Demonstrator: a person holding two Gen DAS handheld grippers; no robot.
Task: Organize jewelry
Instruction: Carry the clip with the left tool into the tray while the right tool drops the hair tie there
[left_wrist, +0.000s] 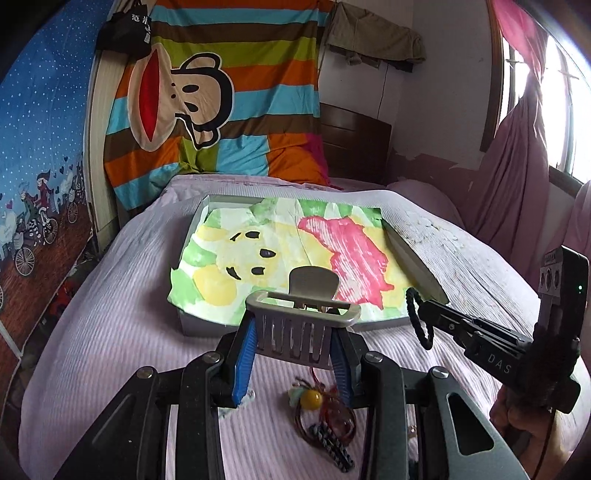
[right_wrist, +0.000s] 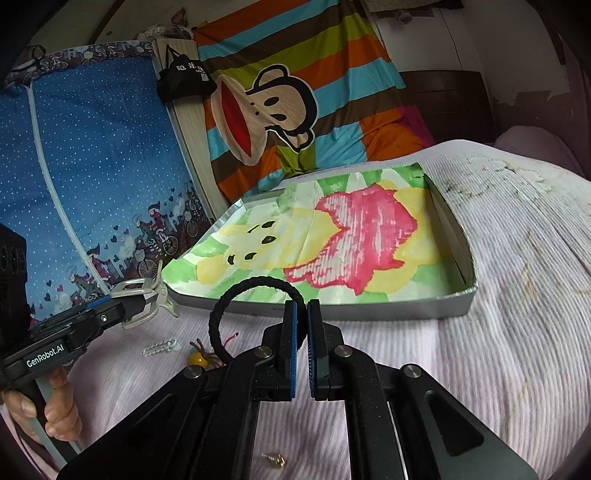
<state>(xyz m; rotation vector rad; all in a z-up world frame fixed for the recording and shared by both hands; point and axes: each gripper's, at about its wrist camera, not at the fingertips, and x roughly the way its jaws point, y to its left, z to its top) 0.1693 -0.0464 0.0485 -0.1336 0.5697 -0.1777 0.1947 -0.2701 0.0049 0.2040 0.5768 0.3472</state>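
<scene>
My left gripper (left_wrist: 295, 339) is shut on a grey claw hair clip (left_wrist: 303, 314) and holds it above the bed, just before the near edge of the shallow box (left_wrist: 199, 325) lined with a painted paper. The clip also shows in the right wrist view (right_wrist: 142, 302). My right gripper (right_wrist: 302, 317) is shut on a black hair tie (right_wrist: 236, 299), which hangs as a ring near the box's near right corner (left_wrist: 417, 317). On the bed lie a yellow bead bracelet (left_wrist: 310, 398), a black hair pin (left_wrist: 332, 443), a white clip (right_wrist: 160, 347) and a small gold earring (right_wrist: 275, 459).
The box (right_wrist: 454, 302) sits mid-bed on a pink ribbed sheet (left_wrist: 110, 332). A striped monkey blanket (left_wrist: 207, 92) hangs behind it, a blue fabric wardrobe (right_wrist: 85, 166) stands at the left, and a pink curtain and window (left_wrist: 524, 147) are at the right.
</scene>
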